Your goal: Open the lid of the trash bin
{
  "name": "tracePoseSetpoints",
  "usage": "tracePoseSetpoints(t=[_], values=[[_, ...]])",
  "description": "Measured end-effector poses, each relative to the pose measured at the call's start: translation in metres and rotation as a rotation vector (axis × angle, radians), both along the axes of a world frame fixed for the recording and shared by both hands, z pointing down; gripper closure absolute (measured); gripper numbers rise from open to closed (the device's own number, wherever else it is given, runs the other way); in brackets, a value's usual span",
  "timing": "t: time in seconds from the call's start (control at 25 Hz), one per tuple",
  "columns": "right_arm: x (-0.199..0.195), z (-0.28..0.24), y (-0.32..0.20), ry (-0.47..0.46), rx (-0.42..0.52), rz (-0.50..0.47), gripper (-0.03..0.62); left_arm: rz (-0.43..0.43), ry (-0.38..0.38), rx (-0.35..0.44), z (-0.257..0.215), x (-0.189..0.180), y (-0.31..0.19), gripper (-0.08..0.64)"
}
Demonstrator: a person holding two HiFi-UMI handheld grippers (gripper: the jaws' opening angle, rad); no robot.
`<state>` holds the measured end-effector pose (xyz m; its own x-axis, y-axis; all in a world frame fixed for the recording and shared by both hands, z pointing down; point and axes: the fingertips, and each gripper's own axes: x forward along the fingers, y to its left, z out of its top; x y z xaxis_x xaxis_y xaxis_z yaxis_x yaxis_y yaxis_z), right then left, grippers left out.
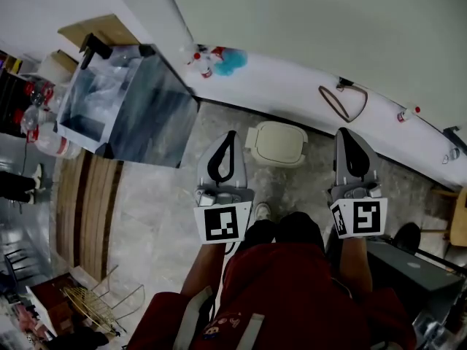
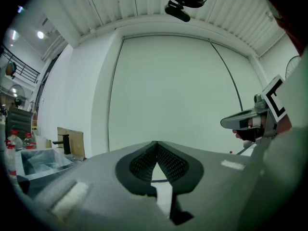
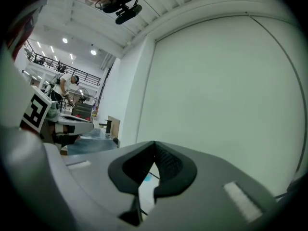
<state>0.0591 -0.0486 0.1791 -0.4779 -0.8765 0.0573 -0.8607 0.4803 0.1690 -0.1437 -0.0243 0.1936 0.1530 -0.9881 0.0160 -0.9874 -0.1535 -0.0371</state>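
Note:
The trash bin point(image 1: 276, 144) is a small cream bin with its lid down. It stands on the tiled floor against the white ledge, seen in the head view between my two grippers and beyond them. My left gripper point(image 1: 229, 134) hangs level to the bin's left, its tips meeting with nothing held. My right gripper point(image 1: 344, 132) hangs level to the bin's right, also shut and empty. In the left gripper view the left gripper point(image 2: 155, 143) faces the bare wall, as does the right gripper point(image 3: 154, 143) in its own view. The bin is hidden in both gripper views.
A big metal-sided box point(image 1: 124, 104) lined with plastic stands at the left. The white ledge point(image 1: 292, 75) along the wall carries a small bottle point(image 1: 201, 61), a blue cloth and a brown cable loop point(image 1: 344, 101). A wire rack point(image 1: 98, 297) lies at lower left, a dark case point(image 1: 412, 268) at lower right.

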Motion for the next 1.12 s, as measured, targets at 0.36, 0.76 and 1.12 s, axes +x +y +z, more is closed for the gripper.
tracePoseSetpoints(t=[0.36, 0.76, 1.12], values=[[0.018, 0.068, -0.046, 0.0, -0.129, -0.022, 0.592, -0.016, -0.001, -0.124, 0.062, 0.027, -0.036, 0.555], [0.047, 0.175, -0.092, -0.031, -0.344, -0.073, 0.592, -0.067, 0.03, -0.346, 0.166, 0.064, -0.071, 0.555], [0.065, 0.299, -0.089, 0.04, -0.574, -0.091, 0.591, -0.086, 0.073, -0.572, 0.269, 0.09, -0.064, 0.555]])
